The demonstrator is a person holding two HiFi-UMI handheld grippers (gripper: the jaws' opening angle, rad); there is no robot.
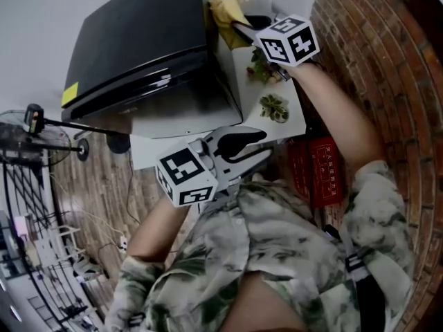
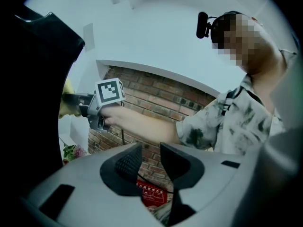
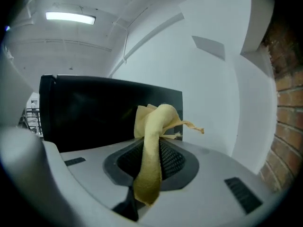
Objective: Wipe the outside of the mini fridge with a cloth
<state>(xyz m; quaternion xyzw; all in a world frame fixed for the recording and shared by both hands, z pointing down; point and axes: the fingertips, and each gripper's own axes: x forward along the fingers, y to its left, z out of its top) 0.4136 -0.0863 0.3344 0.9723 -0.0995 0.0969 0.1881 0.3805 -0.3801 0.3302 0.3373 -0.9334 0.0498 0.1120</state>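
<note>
1. The mini fridge fills the upper left of the head view, black and glossy. In the right gripper view, mini fridge sits behind the cloth, and I cannot tell if they touch. If I sweep with a gap, I wipe nothing.
2. My left gripper, low centre, has its jaws apart with nothing between them; the left gripper view shows the same of the left gripper. It idles close to my shirt, so I judge a careless swing could bump the fridge's front.
3. The cloth, at the top centre beside the fridge's right edge, is pinched in my right gripper. In the right gripper view the jaws of the right gripper clamp the cloth on 1 narrow fold. Hard drag on the panel could pull it free.
4. The flowers lie on the white ledge, right of centre. My forearm passes above them and could knock them off.
</note>
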